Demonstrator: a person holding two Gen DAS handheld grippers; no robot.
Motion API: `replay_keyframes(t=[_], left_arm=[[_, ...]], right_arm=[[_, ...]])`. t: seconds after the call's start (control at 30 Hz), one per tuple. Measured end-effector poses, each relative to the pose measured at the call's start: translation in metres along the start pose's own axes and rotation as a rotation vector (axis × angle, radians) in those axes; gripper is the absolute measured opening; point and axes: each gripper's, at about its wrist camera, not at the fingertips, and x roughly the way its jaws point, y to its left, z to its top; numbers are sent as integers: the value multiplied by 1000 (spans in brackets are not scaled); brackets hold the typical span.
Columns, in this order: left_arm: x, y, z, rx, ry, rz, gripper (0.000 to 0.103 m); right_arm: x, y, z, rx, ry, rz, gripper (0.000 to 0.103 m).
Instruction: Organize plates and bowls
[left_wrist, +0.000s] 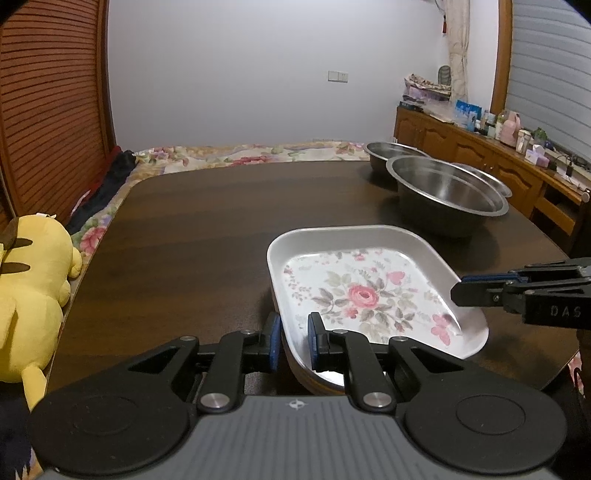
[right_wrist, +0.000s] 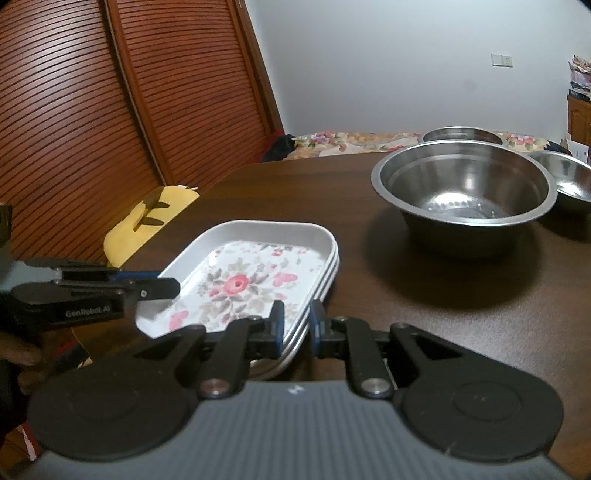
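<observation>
The left wrist view shows a yellow plush toy (left_wrist: 29, 291) at 9 o'clock, lying on a floral bedspread (left_wrist: 236, 155) beside the dark wooden worktop (left_wrist: 192, 229). The left gripper (left_wrist: 293, 339) sits at 6 o'clock with its blue-padded fingers (left_wrist: 275, 341) set on either side of the near rim of the floral tray (left_wrist: 362, 291); one finger is outside the wall, the other inside. The gap between the pads is wider than the rim, and contact cannot be confirmed, so whether the gripper clamps the rim cannot be told. The floral tray is the top item of a small stack near the front edge of the worktop. At 3 o'clock the right gripper (left_wrist: 460, 291) reaches the tray's right rim. At 1 o'clock stand a large steel bowl (left_wrist: 447, 192), a second steel bowl (left_wrist: 395, 153) behind it, and a third (left_wrist: 495, 181) just beside it on the right. A wooden cabinet (left_wrist: 480, 155) runs along the wall at 2 o'clock.

The right wrist view shows the left gripper (right_wrist: 162, 286) at 9 o'clock on the tray's rim. The right gripper (right_wrist: 297, 325) straddles the stacked rims at 6 o'clock, fingers apart with the rims between them; firm clamping cannot be told. The large steel bowl (right_wrist: 465, 195) stands at 1 o'clock, well apart from the stack.
</observation>
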Motion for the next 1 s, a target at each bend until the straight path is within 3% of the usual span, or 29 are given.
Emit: replay_keyframes(t=[0.77,1.0], left_arm=[[0,4,-5,-14,1,-5,16],[-8,4,6,-13,-26,6,16]], right_arm=[[10,-6,0,32,21,16,21],[-6,-12,7,46,-23,10,21]])
